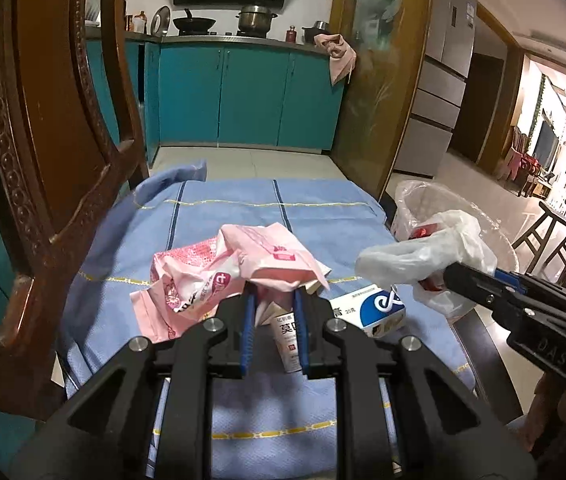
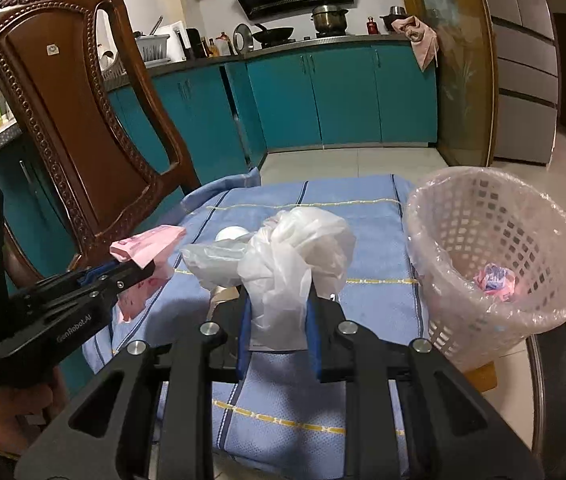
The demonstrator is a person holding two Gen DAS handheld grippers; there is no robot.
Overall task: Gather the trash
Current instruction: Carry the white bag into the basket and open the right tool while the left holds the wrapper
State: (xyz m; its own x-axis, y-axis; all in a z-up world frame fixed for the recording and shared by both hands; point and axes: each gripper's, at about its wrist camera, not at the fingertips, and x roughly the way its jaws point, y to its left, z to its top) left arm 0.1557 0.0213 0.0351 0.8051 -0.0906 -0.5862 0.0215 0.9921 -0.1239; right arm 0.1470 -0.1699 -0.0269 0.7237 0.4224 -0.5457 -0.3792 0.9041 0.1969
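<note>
Left tool (image 1: 273, 300) clamped on a crumpled pink wrapper (image 1: 227, 276), blue pads pinching its near edge; wrapper held just above the blue cloth (image 1: 243, 208) covering the table, bulk of it spreading left and far of the fingers. Same wrapper seen from the right wrist view as a folded pink wad (image 2: 147, 246) at the tip of the left tool (image 2: 139, 270), near the carved wooden chair (image 2: 63, 100).

Right tool (image 2: 277, 312) clamped on a clear plastic bag (image 2: 283, 256), bag bunched between the blue pads and ballooning up and far of them. In the left wrist view, right tool (image 1: 449, 276) reaching in from the right, the bag (image 1: 423, 256) hanging off its tip over the right edge of the table, just in front of the lined bin (image 1: 495, 224).

Under the left tool, on the cloth: a small white tube (image 1: 289, 336) lying between the fingers but lower, not gripped. Just right of it, a white and blue box (image 1: 371, 308), apart from both tools.

Pink lattice bin (image 2: 495, 256) to the right of the right tool, tilted toward the camera, lined with clear film, a pink and blue scrap (image 2: 495, 278) already at its bottom. Bin near the bag but not touching it.
</note>
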